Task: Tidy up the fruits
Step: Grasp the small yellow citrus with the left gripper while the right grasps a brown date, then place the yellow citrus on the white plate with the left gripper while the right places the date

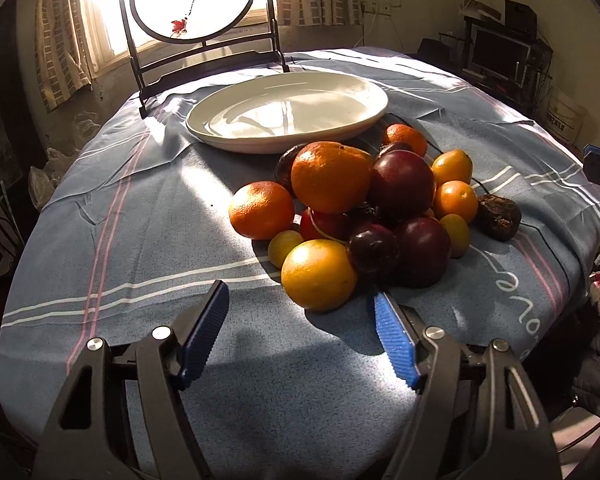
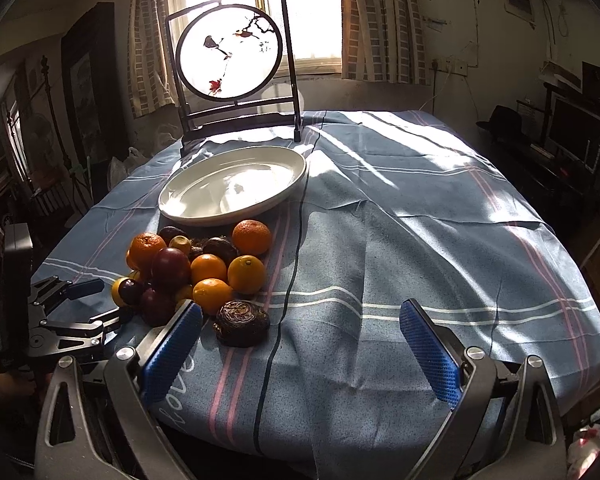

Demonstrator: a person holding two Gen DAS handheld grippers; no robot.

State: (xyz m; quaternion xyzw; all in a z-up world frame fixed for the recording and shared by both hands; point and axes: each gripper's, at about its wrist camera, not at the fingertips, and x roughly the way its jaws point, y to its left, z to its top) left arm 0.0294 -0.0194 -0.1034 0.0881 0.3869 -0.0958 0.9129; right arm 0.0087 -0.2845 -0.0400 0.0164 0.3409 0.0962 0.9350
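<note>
Left wrist: white plate (image 1: 352,128) bare; fruit pile (image 1: 360,208) beside it on cloth.

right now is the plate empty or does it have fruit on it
Empty: the plate shows only bare white glaze and sun glare, and the fruit all sits piled on the cloth beside it.

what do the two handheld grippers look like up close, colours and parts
Both match: the left gripper and right gripper have dark grey linkage arms with triangular cut-outs and round silver pivot bolts, ending in two fingers faced with ribbed bright-blue pads. From the right wrist view, a black boxy block sits atop the left gripper. No sleeves or hands show.
</note>
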